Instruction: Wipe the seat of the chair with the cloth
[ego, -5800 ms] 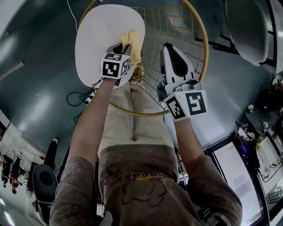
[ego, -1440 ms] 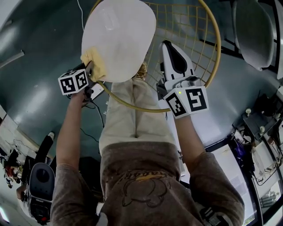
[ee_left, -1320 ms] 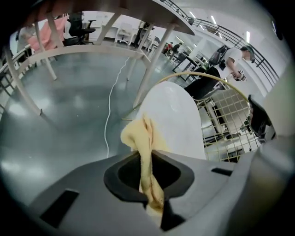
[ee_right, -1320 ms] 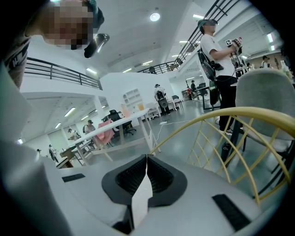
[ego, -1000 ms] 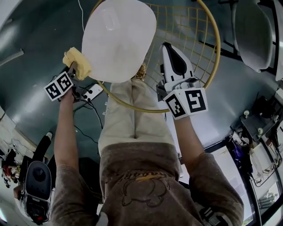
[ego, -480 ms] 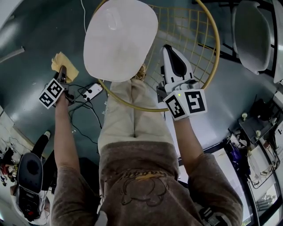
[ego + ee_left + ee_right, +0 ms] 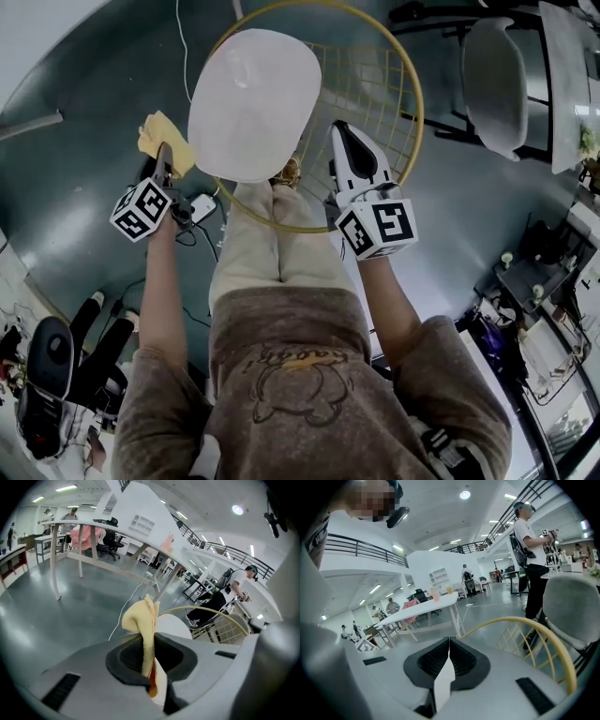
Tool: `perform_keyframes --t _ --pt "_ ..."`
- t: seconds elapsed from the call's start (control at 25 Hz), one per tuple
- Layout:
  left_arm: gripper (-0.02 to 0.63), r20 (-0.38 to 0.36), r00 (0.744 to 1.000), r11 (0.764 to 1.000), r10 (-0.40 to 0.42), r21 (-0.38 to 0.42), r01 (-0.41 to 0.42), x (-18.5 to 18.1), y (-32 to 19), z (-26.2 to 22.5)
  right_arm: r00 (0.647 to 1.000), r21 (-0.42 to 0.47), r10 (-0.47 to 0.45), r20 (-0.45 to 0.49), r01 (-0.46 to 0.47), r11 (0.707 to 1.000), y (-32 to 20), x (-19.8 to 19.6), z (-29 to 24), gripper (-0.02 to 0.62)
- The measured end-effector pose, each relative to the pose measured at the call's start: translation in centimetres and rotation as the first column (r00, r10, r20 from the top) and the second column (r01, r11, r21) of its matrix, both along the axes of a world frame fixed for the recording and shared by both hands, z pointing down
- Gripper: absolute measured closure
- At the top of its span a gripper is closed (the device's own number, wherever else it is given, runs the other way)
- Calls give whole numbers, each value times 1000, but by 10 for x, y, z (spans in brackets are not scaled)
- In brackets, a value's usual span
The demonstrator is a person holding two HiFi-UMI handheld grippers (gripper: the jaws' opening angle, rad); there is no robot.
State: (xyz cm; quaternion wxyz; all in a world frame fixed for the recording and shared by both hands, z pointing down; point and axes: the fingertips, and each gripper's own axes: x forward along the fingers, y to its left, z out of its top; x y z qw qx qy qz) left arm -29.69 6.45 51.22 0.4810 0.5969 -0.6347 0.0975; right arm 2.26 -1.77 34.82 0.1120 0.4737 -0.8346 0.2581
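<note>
Off the seat (image 7: 253, 103) now, at its 9 o'clock: left hand-held gripper (image 7: 163, 161) clamping yellow cloth (image 7: 159, 138); right hand-held gripper (image 7: 339, 133) clenched, empty. Probably between wiping strokes; next calls for bringing the yellow cloth back onto the seat.

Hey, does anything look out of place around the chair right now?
The crumpled yellow cloth, clamped in the left gripper, hangs over the grey floor beside the white oval seat, not touching it. Nothing looks spilled or damaged.

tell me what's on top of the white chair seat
Nothing: the white seat is bare. The yellow cloth is beside it, clamped in the left gripper. Underneath the seat is hidden.
</note>
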Motion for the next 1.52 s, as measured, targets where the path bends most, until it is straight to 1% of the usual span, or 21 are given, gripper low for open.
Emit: perform_keyframes --t 0.12,0.2,0.28,0.4,0.48,0.64,0.8,0.92,1.12,1.28,1.4,1.52 --pt "558 -12 999 998 50 48 -50 32 -9 -41 1000 12 9 -8 -9 1000 3 6 -27 567" --pt "558 7 995 992 95 88 -95 50 -16 -72 1000 26 4 -11 -4 1000 4 9 -43 566" --pt "558 22 991 983 130 129 -132 66 -22 -106 1000 41 -12 -14 12 999 7 10 -61 566" --pt "558 1 986 969 165 187 -162 86 -26 -157 998 65 -53 -27 55 996 17 11 -89 566" --pt "558 -3 982 958 186 223 -181 94 -28 -188 997 77 -71 -27 73 994 23 10 -106 566" --pt "558 10 978 935 210 290 -203 99 -31 -246 998 105 -61 -3 61 993 32 10 -139 568" --pt "558 23 974 905 227 363 -219 105 -37 -297 997 150 -71 14 68 986 35 10 -170 568" --pt "558 44 972 890 232 394 -231 112 -32 -322 997 175 -76 24 70 982 40 14 -185 566" --pt "558 43 968 857 247 456 -239 120 -23 -360 997 240 -71 42 59 969 47 24 -215 567" --pt "558 87 963 832 255 487 -265 123 -25 -380 997 260 -56 49 41 965 46 35 -228 566" --pt "558 105 958 817 266 503 -281 119 -17 -395 997 267 -48 55 32 963 52 36 -236 566" --pt "558 140 956 801 259 523 -293 116 -9 -410 997 278 -44 63 25 960 58 36 -242 566"
